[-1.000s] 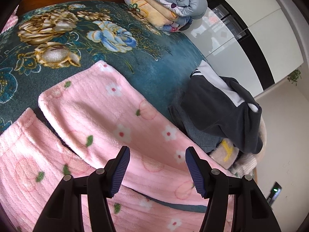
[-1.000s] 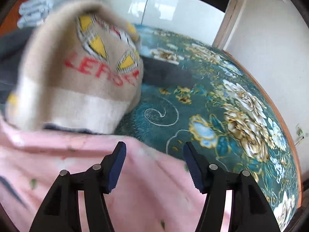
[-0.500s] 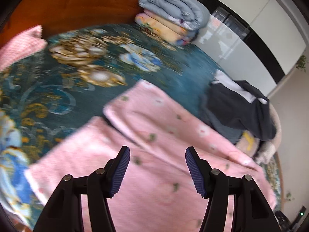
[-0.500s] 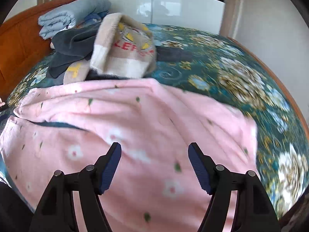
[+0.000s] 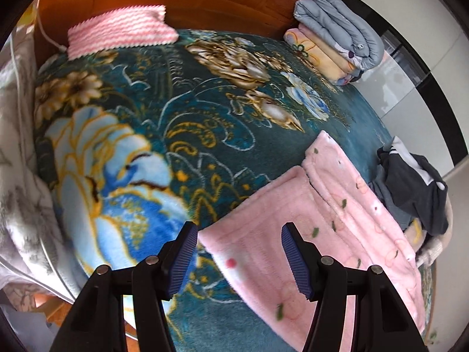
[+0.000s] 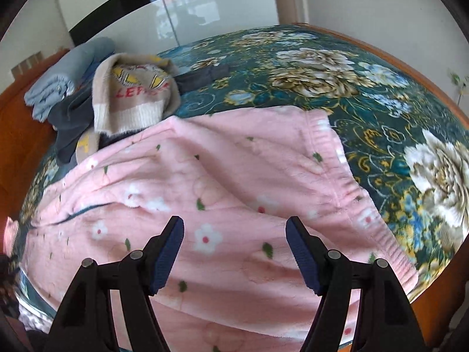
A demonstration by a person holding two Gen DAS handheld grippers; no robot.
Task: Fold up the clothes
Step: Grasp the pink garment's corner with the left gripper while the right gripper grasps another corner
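Bed (image 5: 205, 152) with teal floral blanket, wooden headboard (image 5: 222, 0) behind; folded quilts (image 5: 337, 41) and a pink-striped cloth (image 5: 117, 30) lie at its head. Pink floral trousers (image 6: 222, 182) spread flat near the front edge, legs side by side, beside a heap of dark clothes (image 5: 416, 190) topped by a beige sweater (image 6: 132, 99). Left gripper (image 5: 237, 255) hangs over the leg cuffs, right gripper (image 6: 234, 252) over the waistband end, both with jaws apart and nothing between them.
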